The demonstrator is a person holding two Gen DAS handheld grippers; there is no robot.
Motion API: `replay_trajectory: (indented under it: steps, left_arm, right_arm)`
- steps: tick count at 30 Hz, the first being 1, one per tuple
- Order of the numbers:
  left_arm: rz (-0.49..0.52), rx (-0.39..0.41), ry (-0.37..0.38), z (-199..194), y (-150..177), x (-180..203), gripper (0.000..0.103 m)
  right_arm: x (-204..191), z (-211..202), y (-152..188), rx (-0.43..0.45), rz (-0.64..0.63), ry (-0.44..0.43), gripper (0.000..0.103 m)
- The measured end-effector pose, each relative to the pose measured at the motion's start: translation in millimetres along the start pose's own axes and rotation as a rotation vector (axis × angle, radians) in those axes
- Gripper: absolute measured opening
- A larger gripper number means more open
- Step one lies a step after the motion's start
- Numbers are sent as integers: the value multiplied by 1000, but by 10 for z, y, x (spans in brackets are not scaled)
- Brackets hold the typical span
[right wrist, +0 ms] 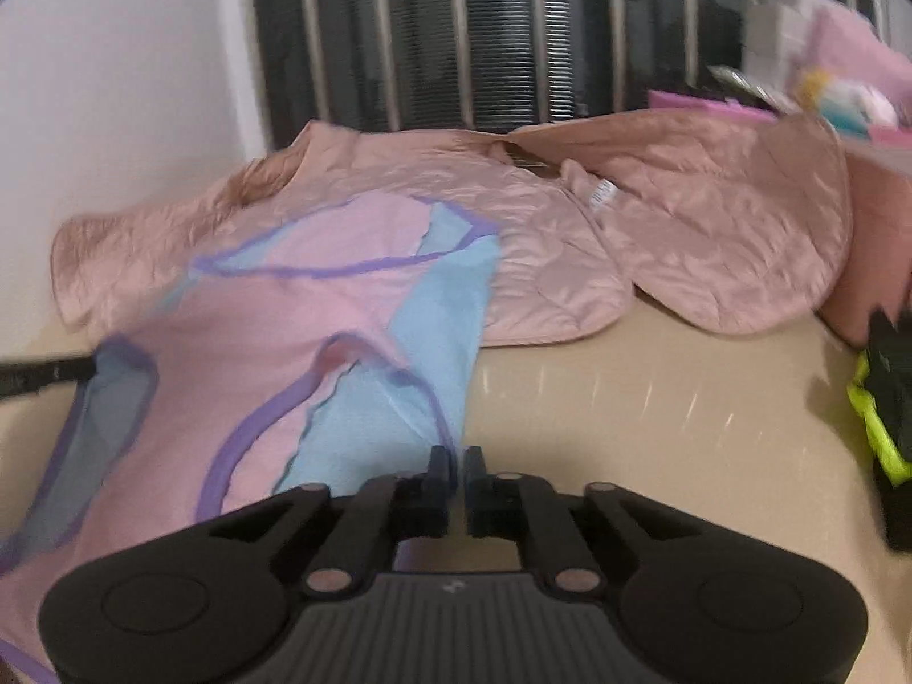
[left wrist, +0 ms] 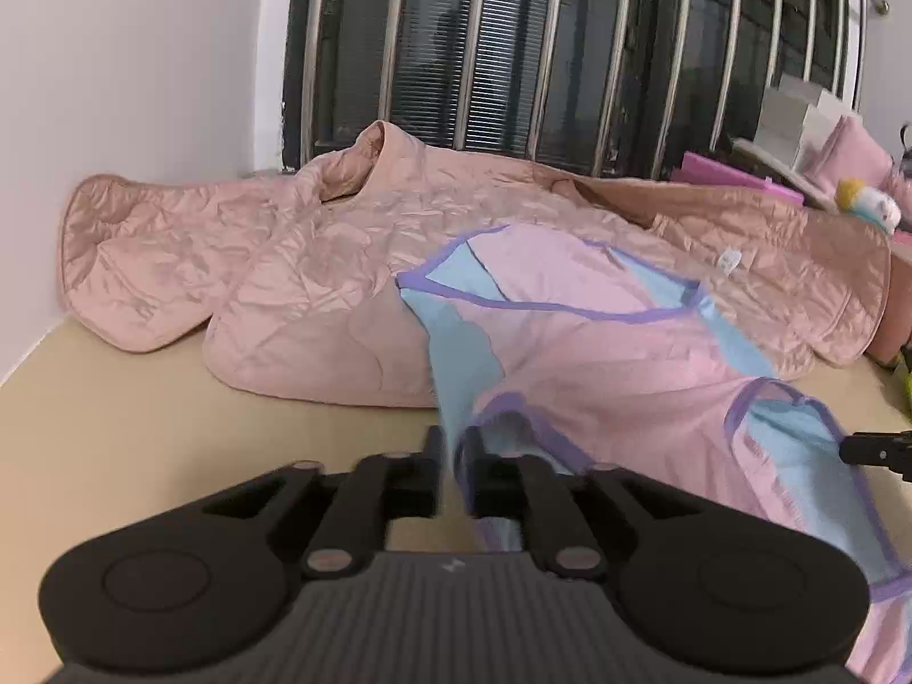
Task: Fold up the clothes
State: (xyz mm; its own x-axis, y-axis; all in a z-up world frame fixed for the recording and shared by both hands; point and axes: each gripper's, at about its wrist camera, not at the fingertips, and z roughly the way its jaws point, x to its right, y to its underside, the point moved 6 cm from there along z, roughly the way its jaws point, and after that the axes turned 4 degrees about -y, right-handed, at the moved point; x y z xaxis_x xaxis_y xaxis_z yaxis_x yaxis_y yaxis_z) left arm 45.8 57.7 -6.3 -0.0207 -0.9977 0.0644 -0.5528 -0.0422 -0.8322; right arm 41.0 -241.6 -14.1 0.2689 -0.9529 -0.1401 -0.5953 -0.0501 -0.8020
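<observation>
Left gripper (left wrist: 454, 459): clenched on the blue edge of the top, cloth pinched between the two nearly closed fingers.
Right gripper (right wrist: 455, 476): fingers drawn close together on the top's blue edge; the picture is blurred, but it looks like a grasp.
Top (left wrist: 598, 336): pink with blue panels and purple trim, stretched between the two grippers; its far end lies over the jacket, its near end hangs toward the cameras.
Jacket (left wrist: 273, 262): pink, quilted, spread open on the table against the window, collar up, one sleeve reaching toward the wall.
Table (left wrist: 142, 427): beige, bare in front of the jacket.
Window (left wrist: 541, 45): dark, with upright metal bars.
Far right: pink boxes and a small toy (left wrist: 869, 205), too blurred to name.
</observation>
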Motion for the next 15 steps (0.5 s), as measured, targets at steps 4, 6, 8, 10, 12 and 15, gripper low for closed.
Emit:
replay_trajectory:
  steps: [4, 6, 8, 10, 12, 15]
  left_arm:
    - [56, -4, 31, 4, -2, 113, 45]
    - [105, -24, 25, 60, 35, 196, 34]
    - [134, -42, -4, 134, 69, 223, 0]
    - [132, -36, -36, 144, 63, 167, 0]
    - [126, -19, -61, 126, 48, 90, 0]
    - [92, -4, -39, 71, 34, -14, 0]
  right_arm:
    - [-137, 19, -167, 35, -112, -14, 40]
    - [-252, 173, -237, 10, -196, -26, 40]
    - [-237, 270, -277, -6, -216, -8, 28]
    - [-204, 358, -313, -20, -227, 15, 5]
    - [-171, 446, -348, -35, -237, 37, 4]
    - [122, 394, -372, -27, -144, 59, 3]
